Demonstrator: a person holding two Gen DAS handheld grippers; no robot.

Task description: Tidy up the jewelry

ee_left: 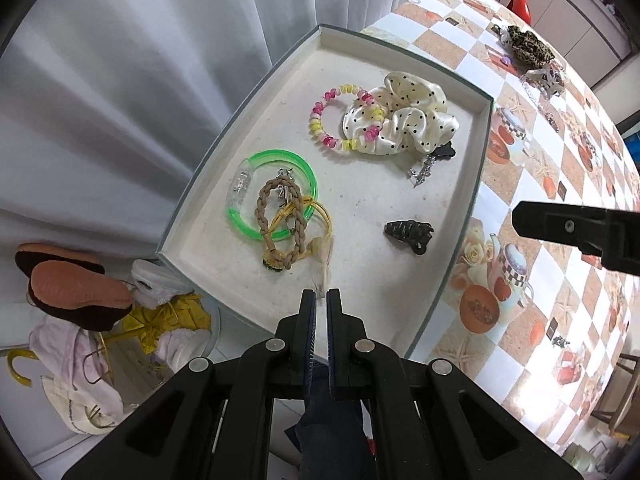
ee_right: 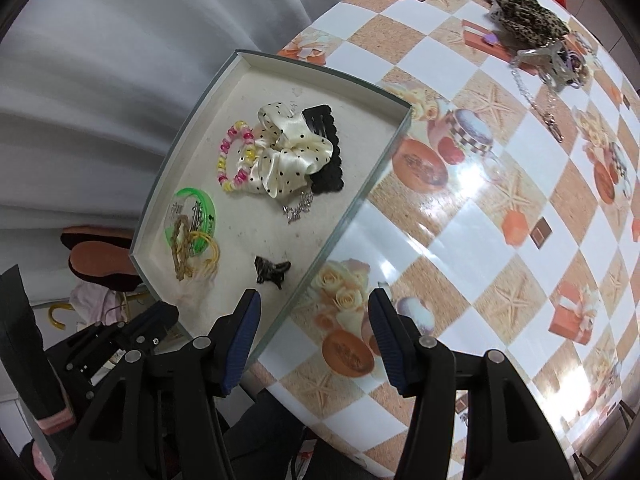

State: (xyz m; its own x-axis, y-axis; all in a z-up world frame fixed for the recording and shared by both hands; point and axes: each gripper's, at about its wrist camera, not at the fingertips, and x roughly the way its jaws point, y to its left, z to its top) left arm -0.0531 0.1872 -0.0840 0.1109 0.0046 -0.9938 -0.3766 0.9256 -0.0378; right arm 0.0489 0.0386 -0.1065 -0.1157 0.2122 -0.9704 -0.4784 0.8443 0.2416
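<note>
The left gripper [ee_left: 321, 298] hangs over the near edge of the shallow tray [ee_left: 400, 46], its jaws pinched almost together on the cream feathery tail of a yellow hair tie [ee_left: 320, 216] that trails back into the tray. That tie lies tangled with a braided tan cord [ee_left: 280, 216] inside a green bangle [ee_left: 272, 200]. Further in sit a pink-and-yellow beaded bracelet [ee_left: 340, 118] touching a cream polka-dot scrunchie [ee_left: 404, 116], a small silver charm [ee_left: 420, 172], and a dark claw clip [ee_left: 410, 234] on its own. The right gripper [ee_right: 314, 312] hovers with jaws spread wide and empty, straddling the tray's right rim (half over the checked tablecloth [ee_right: 520, 184]). Well apart across the table, a leopard-print scrunchie [ee_right: 524, 20] lies beside a silver chain [ee_right: 536, 100].
</note>
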